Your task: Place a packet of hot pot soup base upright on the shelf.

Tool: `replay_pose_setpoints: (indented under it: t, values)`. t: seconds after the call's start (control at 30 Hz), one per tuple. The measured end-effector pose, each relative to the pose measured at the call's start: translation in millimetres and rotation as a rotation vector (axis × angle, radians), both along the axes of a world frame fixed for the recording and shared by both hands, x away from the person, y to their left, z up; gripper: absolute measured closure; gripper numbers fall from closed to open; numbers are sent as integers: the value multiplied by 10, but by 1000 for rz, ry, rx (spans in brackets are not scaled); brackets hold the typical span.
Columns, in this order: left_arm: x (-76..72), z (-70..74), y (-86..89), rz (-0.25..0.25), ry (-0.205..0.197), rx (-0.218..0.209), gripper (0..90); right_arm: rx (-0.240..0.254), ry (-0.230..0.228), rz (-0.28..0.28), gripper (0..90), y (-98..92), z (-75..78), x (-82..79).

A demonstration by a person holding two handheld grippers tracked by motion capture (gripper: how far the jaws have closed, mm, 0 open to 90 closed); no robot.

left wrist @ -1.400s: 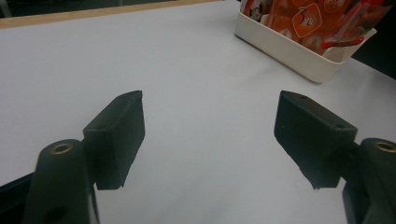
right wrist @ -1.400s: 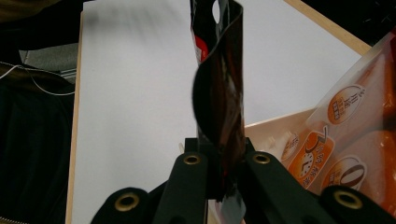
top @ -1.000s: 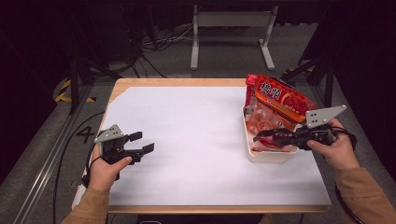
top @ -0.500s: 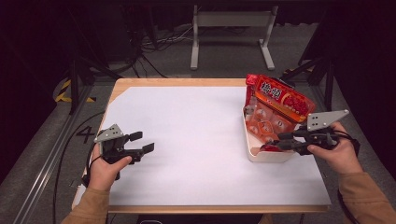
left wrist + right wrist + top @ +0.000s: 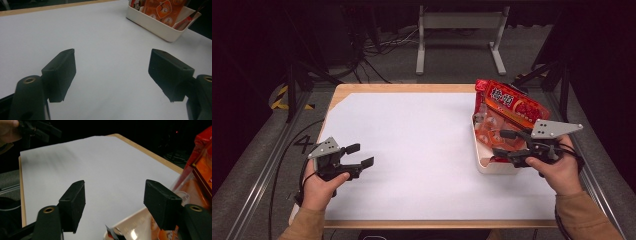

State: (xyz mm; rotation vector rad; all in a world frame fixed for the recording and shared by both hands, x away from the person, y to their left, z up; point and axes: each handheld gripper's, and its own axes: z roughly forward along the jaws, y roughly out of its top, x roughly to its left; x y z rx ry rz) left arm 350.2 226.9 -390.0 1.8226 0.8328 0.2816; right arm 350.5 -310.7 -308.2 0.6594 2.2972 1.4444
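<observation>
With the right claw [image 5: 504,143] just opened wide and empty over the white bin [image 5: 492,165], the tall red snack bag [image 5: 511,106] could tip out onto the desk [image 5: 422,150] if brushed.

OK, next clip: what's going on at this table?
A person holds a gripper in each hand over a white-covered table. The right gripper is at a white bin with a red snack bag standing in it. Its jaws have just been opening and nothing is between them, so the bag looks just released. The left gripper is open and apart from everything, over the table's other side.
</observation>
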Motion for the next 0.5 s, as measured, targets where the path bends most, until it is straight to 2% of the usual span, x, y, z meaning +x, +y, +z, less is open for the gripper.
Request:
replay_pose_setpoints:
  t: [0.1, 0.27, 0.5]
  values:
    - [-68, 14, 40, 1, -12, 5, 225, 17, -10, -22, 298, 152, 0, -33]
    - [-154, -3, 102, 15, -5, 1, 214, 33, -9, -57, 273, 410, -43, -65]
    - [-214, -61, 160, 31, 7, 7, 207, 53, 19, -56, 251, 705, -234, -77]
